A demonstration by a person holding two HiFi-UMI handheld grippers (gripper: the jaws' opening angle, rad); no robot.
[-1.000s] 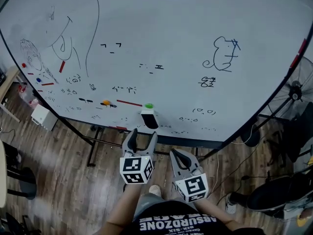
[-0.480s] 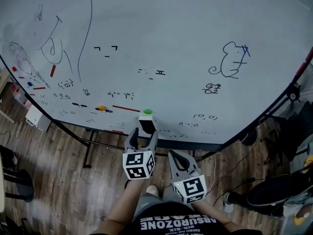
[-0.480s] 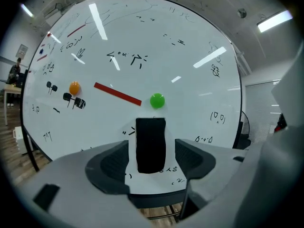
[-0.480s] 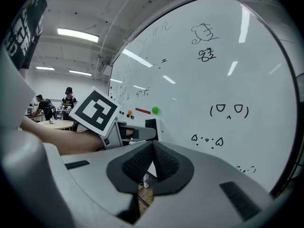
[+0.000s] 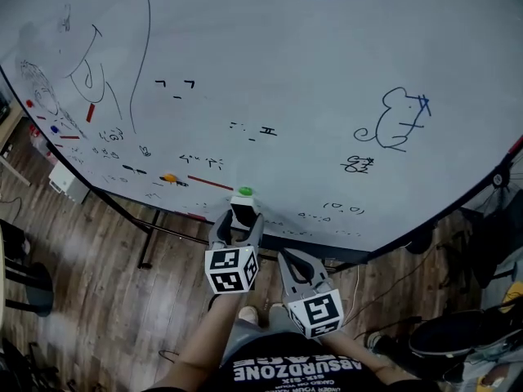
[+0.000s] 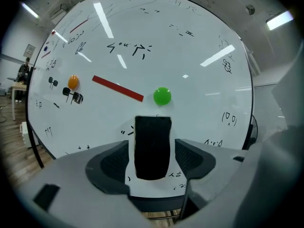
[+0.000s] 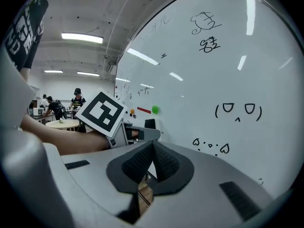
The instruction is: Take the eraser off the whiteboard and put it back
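Observation:
A black eraser (image 5: 244, 216) sticks to the whiteboard (image 5: 286, 96) near its lower edge, just under a green magnet (image 5: 244, 192). My left gripper (image 5: 240, 220) is open, and its two jaws flank the eraser (image 6: 152, 146) with a small gap on each side. The left gripper (image 6: 152, 149) is not touching it as far as I can tell. My right gripper (image 5: 288, 256) hangs lower and to the right, off the board, with its jaws shut on nothing. In the right gripper view (image 7: 153, 144) the eraser (image 7: 150, 123) shows beyond the left gripper's marker cube (image 7: 102, 112).
On the board lie a red strip (image 6: 117, 88), an orange magnet (image 6: 72, 81), black clips and marker doodles. The board's stand legs (image 5: 147, 243) rest on a wooden floor. A white box (image 5: 65, 184) sits at the left and dark gear (image 5: 458, 333) at the right. People sit at tables (image 7: 57, 109) far behind.
The left gripper has moved forward to the board, so its open jaws now flank the eraser. The right gripper has barely moved.

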